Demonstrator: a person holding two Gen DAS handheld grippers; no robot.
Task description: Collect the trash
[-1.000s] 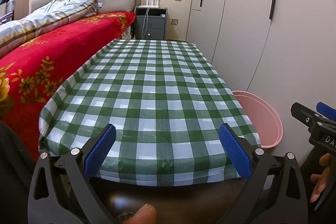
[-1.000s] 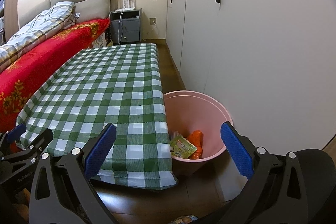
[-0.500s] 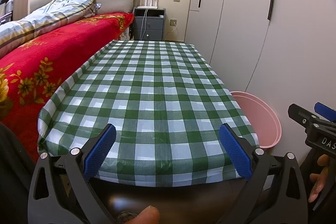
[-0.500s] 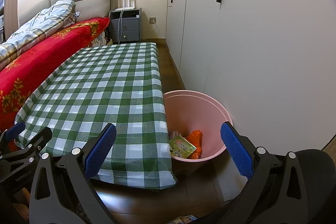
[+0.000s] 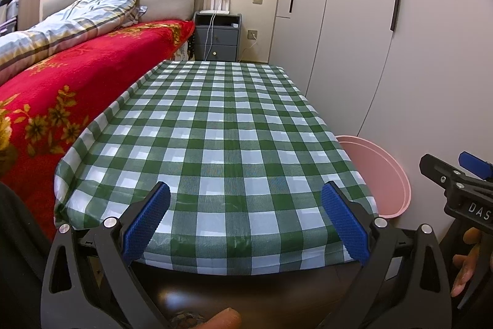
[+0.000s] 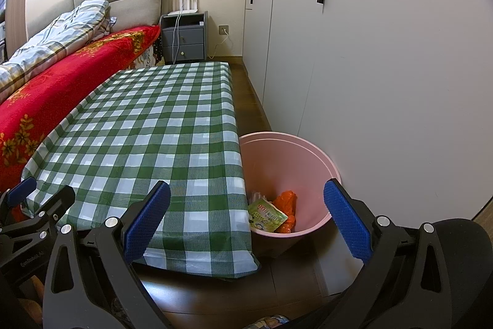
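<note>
Left tool (image 5: pixel 245 222) spread wide, empty, above checked table (image 5: pixel 222 125), right tool (image 6: pixel 246 222) likewise spread, empty, pink bin (image 6: pixel 308 153) beside table holding green packet (image 6: pixel 266 216), orange wrapper (image 6: pixel 285 201)

Wrappers (image 6: pixel 274 211) inside pink bin (image 6: pixel 308 150)

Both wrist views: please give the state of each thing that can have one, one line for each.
left claw: open, holds nothing.
right claw: open, holds nothing.
pink bin: upright, no lid, trash inside.
green packet: lies in the bin.
orange wrapper: lies in the bin, crumpled.
nightstand drawers: shut.
wardrobe doors: shut.
</note>
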